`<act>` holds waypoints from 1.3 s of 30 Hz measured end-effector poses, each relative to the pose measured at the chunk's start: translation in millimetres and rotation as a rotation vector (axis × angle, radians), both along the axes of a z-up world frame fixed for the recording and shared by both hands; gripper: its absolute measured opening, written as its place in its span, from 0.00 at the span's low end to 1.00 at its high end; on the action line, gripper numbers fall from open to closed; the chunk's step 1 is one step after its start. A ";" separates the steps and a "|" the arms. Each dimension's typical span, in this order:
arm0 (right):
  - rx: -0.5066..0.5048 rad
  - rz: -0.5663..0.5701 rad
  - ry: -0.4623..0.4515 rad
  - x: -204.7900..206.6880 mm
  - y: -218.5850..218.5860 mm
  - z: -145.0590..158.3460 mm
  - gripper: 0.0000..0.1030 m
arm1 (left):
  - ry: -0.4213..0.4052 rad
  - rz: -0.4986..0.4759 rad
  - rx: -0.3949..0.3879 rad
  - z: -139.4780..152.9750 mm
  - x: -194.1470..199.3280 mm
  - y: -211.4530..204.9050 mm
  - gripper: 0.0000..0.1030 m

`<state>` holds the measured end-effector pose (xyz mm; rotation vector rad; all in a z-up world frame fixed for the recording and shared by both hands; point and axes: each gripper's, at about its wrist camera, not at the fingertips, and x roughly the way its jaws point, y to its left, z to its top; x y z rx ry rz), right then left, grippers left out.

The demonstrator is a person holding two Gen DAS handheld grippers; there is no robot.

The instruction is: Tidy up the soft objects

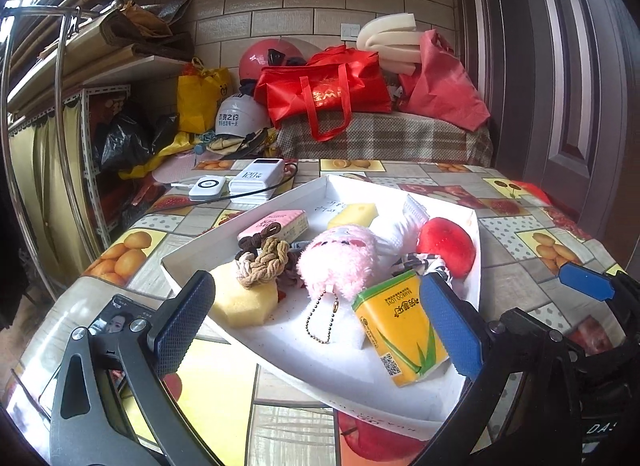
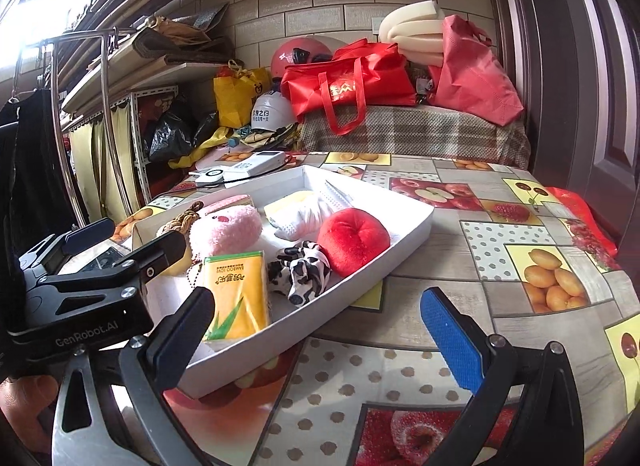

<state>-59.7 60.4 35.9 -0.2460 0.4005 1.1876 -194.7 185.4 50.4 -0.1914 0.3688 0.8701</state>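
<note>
A white tray on the fruit-patterned table holds soft items: a pink plush toy with a bead chain, a red plush apple, a yellow tissue pack, a cow-print scrunchie, braided hair ties, yellow sponges and a pink tissue pack. My left gripper hovers open over the tray's near end, nothing between its fingers. My right gripper is open above the tray's near right edge, empty. The left gripper also shows at the left of the right wrist view.
Two white power banks with a cable lie behind the tray. A phone lies near my left finger. Beyond the table sit red bags, helmets, a foam roll and shelving at left. A door stands at the right.
</note>
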 end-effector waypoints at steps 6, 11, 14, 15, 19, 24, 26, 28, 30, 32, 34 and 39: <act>0.004 -0.043 0.019 12.3 -40.7 -0.7 1.00 | 0.019 -0.048 0.014 -0.7 0.3 -24.4 1.00; 0.029 -0.125 -0.013 20.2 -81.5 4.5 1.00 | 0.038 -0.084 -0.002 -1.9 -0.1 -42.7 1.00; 0.073 -0.174 -0.026 25.1 -108.3 10.3 1.00 | 0.053 -0.106 0.010 -0.7 1.6 -59.7 1.00; 0.095 -0.189 -0.044 23.5 -117.8 12.5 1.00 | 0.061 -0.110 0.020 -0.4 2.0 -65.2 1.00; 0.184 -0.257 -0.113 15.5 -150.1 18.9 1.00 | 0.095 -0.092 0.026 0.7 6.5 -77.6 1.00; 0.280 -0.439 -0.136 15.2 -178.4 22.3 1.00 | 0.109 -0.031 -0.002 -0.2 4.0 -82.8 1.00; 0.252 -0.458 -0.089 24.2 -179.1 21.1 1.00 | 0.118 0.043 0.027 1.5 0.0 -86.1 1.00; 0.247 -0.457 -0.045 31.9 -182.5 19.8 1.00 | 0.112 0.091 0.042 3.7 -3.9 -87.5 1.00; 0.266 -0.457 -0.021 35.4 -186.7 19.5 1.00 | 0.102 0.082 0.022 5.1 -6.0 -85.7 1.00; 0.261 -0.469 -0.011 36.3 -186.7 18.2 1.00 | 0.110 0.068 -0.002 6.6 -5.2 -82.8 1.00; 0.244 -0.465 -0.004 36.7 -184.8 16.4 1.00 | 0.123 0.078 0.005 10.0 -3.8 -82.7 1.00; 0.229 -0.445 0.011 38.3 -183.7 15.1 1.00 | 0.123 0.068 0.029 21.8 -2.8 -88.2 1.00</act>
